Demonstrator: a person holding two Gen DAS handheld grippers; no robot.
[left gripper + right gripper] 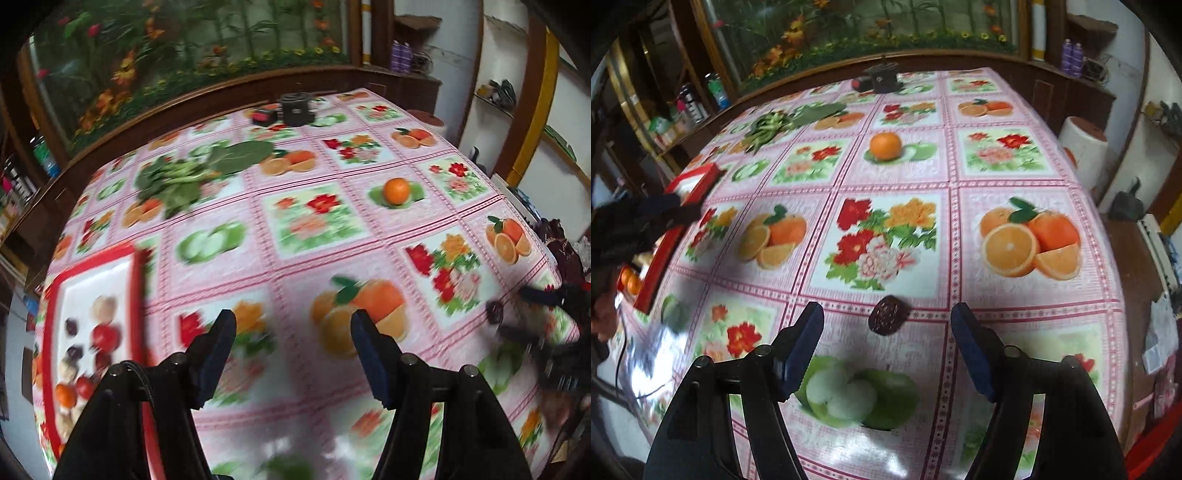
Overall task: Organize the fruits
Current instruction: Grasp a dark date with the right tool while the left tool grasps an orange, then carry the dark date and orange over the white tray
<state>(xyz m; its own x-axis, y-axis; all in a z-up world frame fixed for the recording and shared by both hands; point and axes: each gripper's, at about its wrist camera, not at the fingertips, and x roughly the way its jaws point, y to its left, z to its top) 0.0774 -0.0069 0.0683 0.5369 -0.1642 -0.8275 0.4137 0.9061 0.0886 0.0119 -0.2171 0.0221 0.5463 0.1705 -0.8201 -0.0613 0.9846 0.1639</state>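
A real orange (pixel 396 190) (pixel 885 146) sits on the fruit-print tablecloth toward the far side. A small dark purple fruit (pixel 887 315) lies just ahead of my right gripper (pixel 886 321), between its open fingers; it also shows in the left wrist view (pixel 495 312). A red-rimmed white tray (pixel 136 280) at the left holds several fruits, among them a red one (pixel 105 334) and an orange (pixel 65 394). My left gripper (pixel 293 326) is open and empty above the cloth, right of the tray. The tray's corner (pixel 701 177) shows in the right wrist view.
Leafy greens (pixel 177 179) (pixel 768 125) lie at the far left of the table. A black pot (pixel 295 107) (pixel 884 79) and a small red-and-black box (pixel 264 116) stand at the far edge. A wooden cabinet with a flower picture is behind. A white stool (pixel 1082 147) stands right of the table.
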